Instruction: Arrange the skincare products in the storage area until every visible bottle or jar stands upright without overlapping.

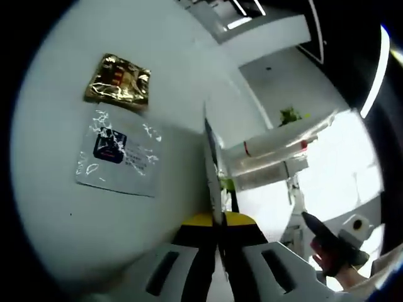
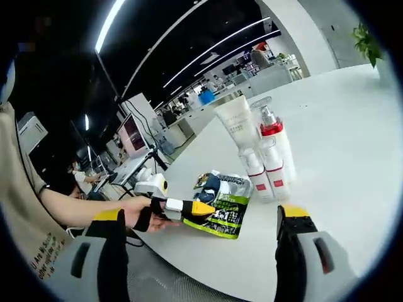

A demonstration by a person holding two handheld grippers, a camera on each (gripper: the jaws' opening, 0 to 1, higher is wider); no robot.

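My left gripper is shut on a thin sachet, seen edge-on between its jaws. From the right gripper view this is a green and black sachet, pinched at its left edge by the left gripper over the table's near rim. Just behind it, a white tube, a pump bottle with a red collar and two small white bottles stand upright in a tight cluster. My right gripper is open, jaws wide apart, with nothing between them.
On the white round table lie a gold sachet and a clear sachet with a blue label. A person's hand and sleeve come in from the left. Desks and monitors stand beyond the table.
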